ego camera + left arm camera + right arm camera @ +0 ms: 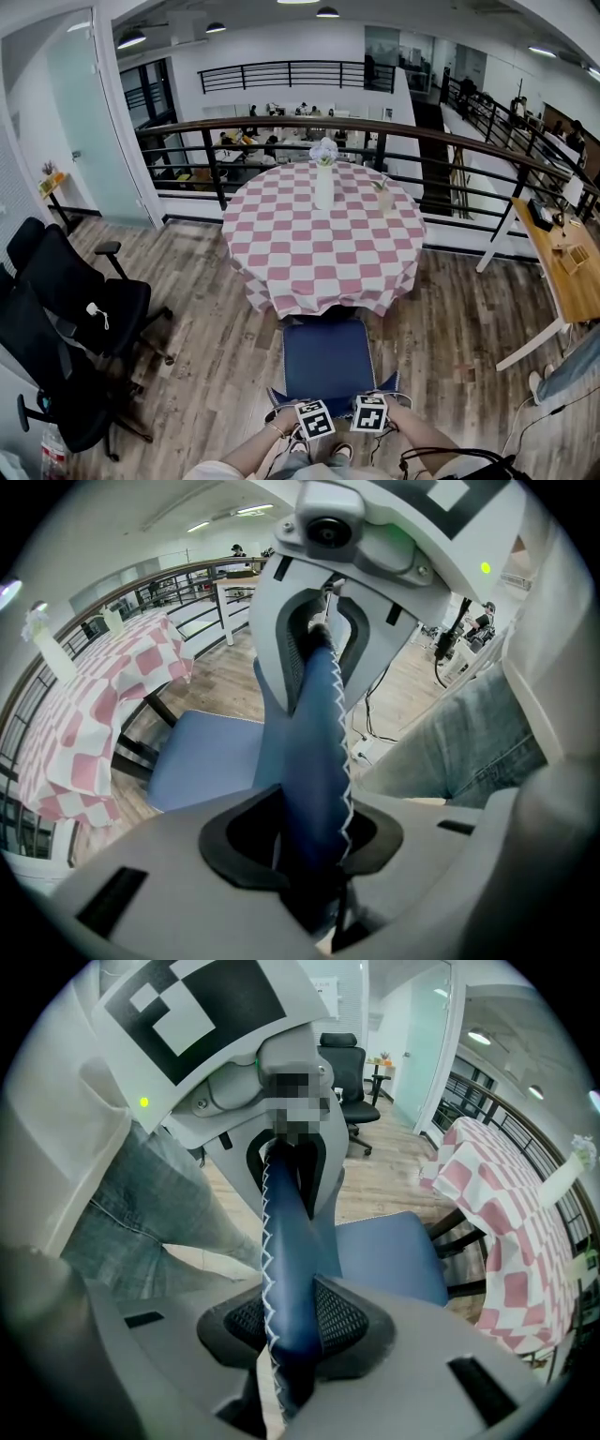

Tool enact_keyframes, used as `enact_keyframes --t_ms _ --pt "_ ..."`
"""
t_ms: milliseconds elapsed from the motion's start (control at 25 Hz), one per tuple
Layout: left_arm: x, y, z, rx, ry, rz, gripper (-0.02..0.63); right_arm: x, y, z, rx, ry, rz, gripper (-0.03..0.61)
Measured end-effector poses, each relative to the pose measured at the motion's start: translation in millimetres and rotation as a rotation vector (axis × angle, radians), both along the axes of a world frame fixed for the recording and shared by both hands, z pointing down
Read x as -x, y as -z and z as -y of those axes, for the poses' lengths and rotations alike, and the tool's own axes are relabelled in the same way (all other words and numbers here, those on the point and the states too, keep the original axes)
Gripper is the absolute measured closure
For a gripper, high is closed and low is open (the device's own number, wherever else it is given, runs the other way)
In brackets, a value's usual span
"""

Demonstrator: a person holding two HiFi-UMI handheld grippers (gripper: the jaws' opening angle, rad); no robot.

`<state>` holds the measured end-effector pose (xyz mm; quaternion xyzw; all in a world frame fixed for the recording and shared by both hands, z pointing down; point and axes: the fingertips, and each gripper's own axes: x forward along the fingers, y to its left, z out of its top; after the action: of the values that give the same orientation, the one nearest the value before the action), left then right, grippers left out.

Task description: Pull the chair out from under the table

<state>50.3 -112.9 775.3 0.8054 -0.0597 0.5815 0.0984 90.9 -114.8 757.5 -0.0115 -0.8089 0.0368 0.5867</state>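
Head view high, steeply down, both gripper views close along jaws, sharing chair (328, 361)

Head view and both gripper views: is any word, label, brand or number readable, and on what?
None readable.
The marker cubes carry only black-and-white square patterns, no letters.
The chair and tablecloth show no print.
Items on the side desk are too small to read.

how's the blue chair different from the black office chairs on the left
The blue chair has no armrests showing; the black office chairs have armrests and wheeled bases. The blue chair sits at the table, seat at its edge; the black ones stand apart, far to the left. The left gripper and right gripper clamp the blue chair's backrest; the black ones are untouched. All stand on the wood floor.
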Motion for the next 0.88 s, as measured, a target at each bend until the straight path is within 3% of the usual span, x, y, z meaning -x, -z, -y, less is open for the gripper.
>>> enact_keyframes --t_ms 880 --pt "4 6 -56 0.042 -0.083 0.001 0.494 5 7 -56 0.101 0.003 0.015 0.466"
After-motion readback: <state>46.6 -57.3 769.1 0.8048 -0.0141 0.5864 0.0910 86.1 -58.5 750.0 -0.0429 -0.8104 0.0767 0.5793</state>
